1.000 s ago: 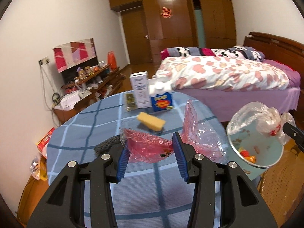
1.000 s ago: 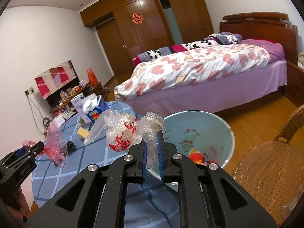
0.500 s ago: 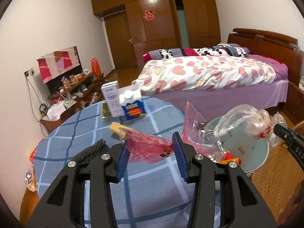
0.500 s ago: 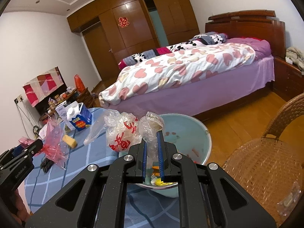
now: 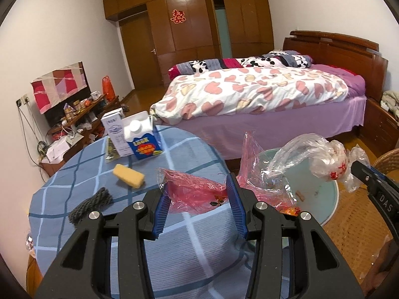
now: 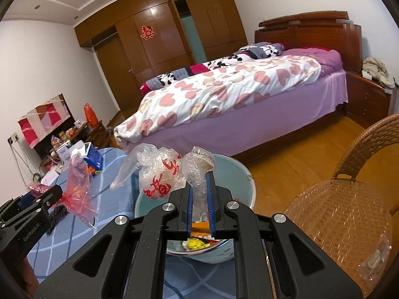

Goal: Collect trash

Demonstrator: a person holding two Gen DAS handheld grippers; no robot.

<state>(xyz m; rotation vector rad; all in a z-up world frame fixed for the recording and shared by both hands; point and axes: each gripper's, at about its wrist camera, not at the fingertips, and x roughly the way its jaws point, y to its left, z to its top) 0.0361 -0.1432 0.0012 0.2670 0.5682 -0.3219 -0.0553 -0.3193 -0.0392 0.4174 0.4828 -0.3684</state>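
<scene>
Both grippers carried plastic bags toward the pale green basin beside the table.

The left gripper (image 5: 198, 208) was clamped on a crumpled red bag (image 5: 197, 191), its jaws partway apart around the bulk, held over the edge of the blue checked tablecloth (image 5: 82, 164). The right gripper (image 6: 199, 208) was pinched tight on the neck of a clear bag (image 6: 159, 174) with red print, hanging over the basin (image 6: 245, 186), which already held scraps. The likely trouble: thin film could slip from either grip, or cling to the pads on release, so a bag might drift onto the floor or the wicker chair (image 6: 341, 214). A yellow sponge (image 5: 128, 175), a dark scrubber (image 5: 89, 203) and two cartons (image 5: 143, 137) lay on the table.
</scene>
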